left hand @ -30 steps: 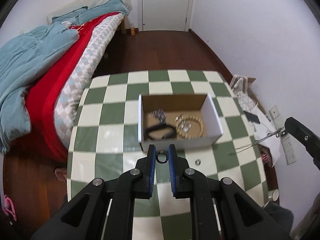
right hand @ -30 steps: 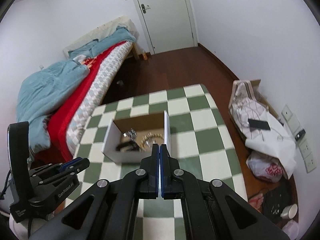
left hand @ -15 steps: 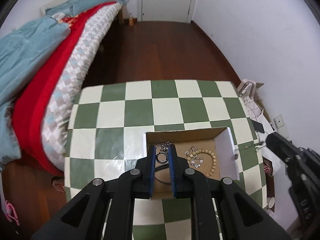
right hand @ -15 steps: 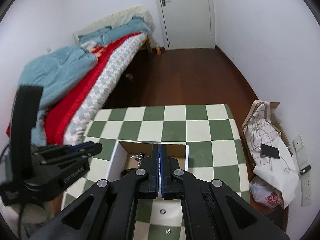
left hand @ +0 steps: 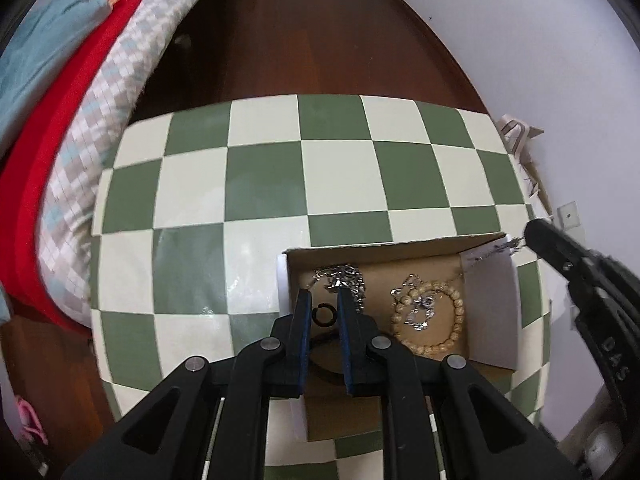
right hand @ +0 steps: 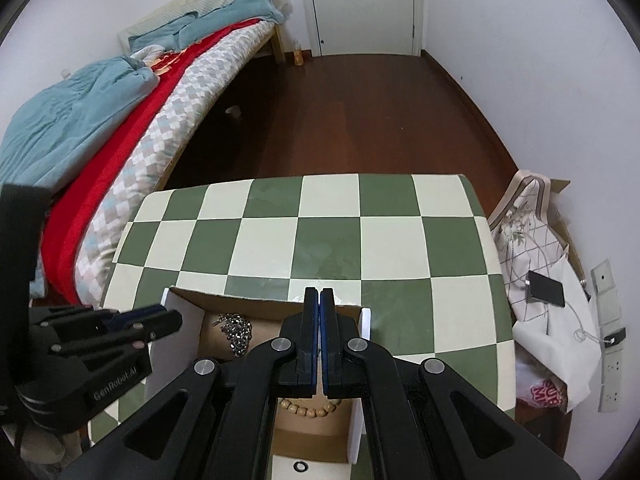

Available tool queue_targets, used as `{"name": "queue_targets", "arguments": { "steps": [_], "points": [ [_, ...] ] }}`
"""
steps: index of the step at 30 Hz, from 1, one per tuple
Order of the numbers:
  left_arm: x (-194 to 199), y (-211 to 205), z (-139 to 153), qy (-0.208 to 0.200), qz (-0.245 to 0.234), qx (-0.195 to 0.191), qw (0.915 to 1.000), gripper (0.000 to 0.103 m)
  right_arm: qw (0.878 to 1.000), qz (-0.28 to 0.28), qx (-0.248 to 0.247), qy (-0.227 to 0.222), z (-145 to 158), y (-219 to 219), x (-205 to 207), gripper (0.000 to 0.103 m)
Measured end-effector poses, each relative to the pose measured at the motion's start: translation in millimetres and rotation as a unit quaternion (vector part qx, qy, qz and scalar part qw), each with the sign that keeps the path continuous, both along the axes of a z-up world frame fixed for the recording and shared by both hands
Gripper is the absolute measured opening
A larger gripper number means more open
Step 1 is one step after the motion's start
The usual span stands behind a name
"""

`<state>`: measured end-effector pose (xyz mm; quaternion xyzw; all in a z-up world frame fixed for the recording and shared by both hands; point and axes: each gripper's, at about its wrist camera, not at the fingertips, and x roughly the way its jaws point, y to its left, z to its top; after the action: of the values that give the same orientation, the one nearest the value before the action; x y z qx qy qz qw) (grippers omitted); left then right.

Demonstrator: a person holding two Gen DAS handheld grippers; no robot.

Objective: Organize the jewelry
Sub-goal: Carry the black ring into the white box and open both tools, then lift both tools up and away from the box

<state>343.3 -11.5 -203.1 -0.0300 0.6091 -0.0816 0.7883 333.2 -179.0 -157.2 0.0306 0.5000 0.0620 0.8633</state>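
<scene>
My left gripper (left hand: 322,315) is shut on a small black ring (left hand: 323,315) and holds it above the open cardboard box (left hand: 490,280). In the box lie a wooden bead bracelet (left hand: 448,344), a silver chain (left hand: 344,276) and a silver pendant (left hand: 420,312). My right gripper (right hand: 320,300) is shut on a thin silver chain (left hand: 486,255) that hangs over the box's right wall in the left wrist view; the chain is hidden in the right wrist view. The box (right hand: 182,304) lies below both grippers. A small ring (right hand: 300,467) lies on the table in front of the box.
The box stands on a green and white checkered table (left hand: 264,176). A bed with red and blue bedding (right hand: 120,112) runs along the left. Bags and a phone (right hand: 546,288) lie on the floor at the right by the wall.
Both grippers have moved forward over the box. The left one carried the black ring from in front of the box to above its inside. The right one came over the box's right wall.
</scene>
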Motion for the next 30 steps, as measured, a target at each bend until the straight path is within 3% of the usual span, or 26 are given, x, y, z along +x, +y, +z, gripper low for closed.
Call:
{"name": "queue_targets", "arguments": {
  "steps": [1, 3, 5, 7, 9, 11, 13, 14, 15, 17, 22, 30],
  "points": [
    [1.0, 1.0, 1.0, -0.002, 0.003, -0.003, 1.0000, 0.016, 1.000, 0.001, 0.004, 0.007, -2.7, -0.4, 2.8, 0.001],
    [1.1, 4.3, 5.4, -0.011, 0.017, -0.001, 0.9998, 0.034, 1.000, -0.004, 0.010, 0.020, -6.7, -1.7, 7.3, 0.001],
    [2.0, 7.7, 10.2, -0.019, 0.026, -0.006, 0.9995, 0.079, 0.999, -0.005, 0.016, 0.035, -10.0, -2.4, 10.0, 0.002],
    [1.4, 12.4, 18.1, -0.032, 0.037, -0.004, 0.9988, 0.084, 0.999, -0.007, 0.014, 0.043, -12.6, -3.8, 10.8, 0.017],
    [0.0, 16.8, 26.4, -0.041, 0.046, -0.006, 0.9981, 0.086, 0.999, -0.011, 0.014, 0.043, -11.2, -5.3, 8.4, 0.057],
    [-1.8, 18.9, 33.7, -0.051, 0.049, 0.009, 0.9975, 0.100, 0.999, -0.014, 0.011, 0.040, -8.5, -6.7, 3.0, 0.064],
    [-6.0, 20.0, 41.2, -0.070, 0.052, 0.032, 0.9957, 0.101, 0.999, -0.015, 0.004, 0.042, -6.9, -7.2, -1.7, 0.065],
    [-8.0, 20.5, 43.6, -0.079, 0.053, 0.044, 0.9945, 0.101, 0.999, -0.016, 0.003, 0.045, -7.1, -7.4, -4.6, 0.071],
    [-11.1, 21.1, 45.6, -0.087, 0.055, 0.056, 0.9931, 0.102, 0.999, -0.017, -0.001, 0.048, -7.2, -7.4, -7.0, 0.084],
    [-17.2, 23.5, 46.6, -0.096, 0.060, 0.072, 0.9910, 0.102, 0.998, -0.016, -0.013, 0.056, -9.8, -5.7, -14.4, 0.097],
    [-36.7, 29.1, 39.6, -0.098, 0.074, 0.091, 0.9882, 0.102, 0.996, -0.014, -0.034, 0.079, -21.5, -1.9, -35.6, 0.103],
    [-69.2, 24.6, 30.9, -0.100, 0.072, 0.123, 0.9848, 0.102, 0.995, -0.026, -0.045, 0.088, -26.4, -4.1, -65.7, 0.103]
  ]
}}
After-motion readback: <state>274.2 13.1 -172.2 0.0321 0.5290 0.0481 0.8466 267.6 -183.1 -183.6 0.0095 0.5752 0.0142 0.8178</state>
